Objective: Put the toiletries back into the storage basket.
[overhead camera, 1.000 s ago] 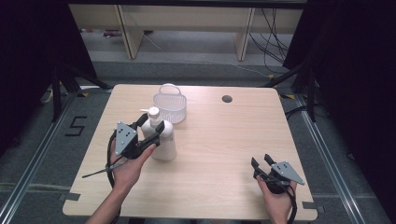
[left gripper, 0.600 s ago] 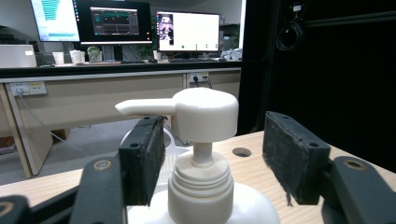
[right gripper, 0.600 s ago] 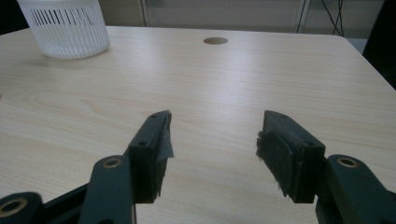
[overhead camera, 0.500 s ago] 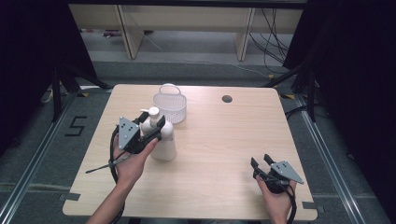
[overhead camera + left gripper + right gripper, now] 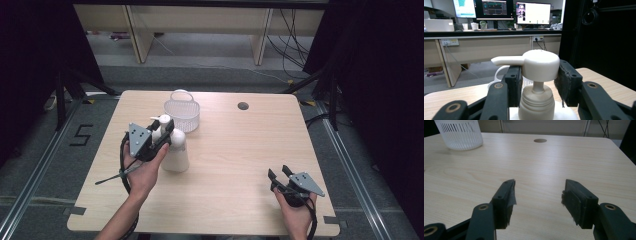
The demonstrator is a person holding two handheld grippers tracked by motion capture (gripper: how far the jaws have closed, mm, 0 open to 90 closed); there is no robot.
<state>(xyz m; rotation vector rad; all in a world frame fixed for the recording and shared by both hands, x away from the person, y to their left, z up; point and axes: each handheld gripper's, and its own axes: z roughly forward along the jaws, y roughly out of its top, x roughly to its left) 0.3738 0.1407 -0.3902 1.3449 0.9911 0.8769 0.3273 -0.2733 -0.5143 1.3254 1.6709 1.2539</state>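
A white pump bottle (image 5: pixel 176 152) stands upright near the table's (image 5: pixel 235 150) left middle, just in front of a white basket (image 5: pixel 182 112). The left gripper (image 5: pixel 537 80) has just been closing its jaws on the round pump head (image 5: pixel 540 65), both pads touching it. The plastic looks hard, smooth and light; the sprung head may wobble, so the ribbed collar below seems a steadier hold. The right gripper (image 5: pixel 537 195) rests apart, jaws open and empty.

Grey floor (image 5: pixel 210 75) w/ "5" mark (image 5: pixel 80 135), wooden shelf unit (image 5: pixel 200 25), black drapes (image 5: pixel 380 75), monitors (image 5: pixel 499 10), desk (image 5: pixel 486 42)
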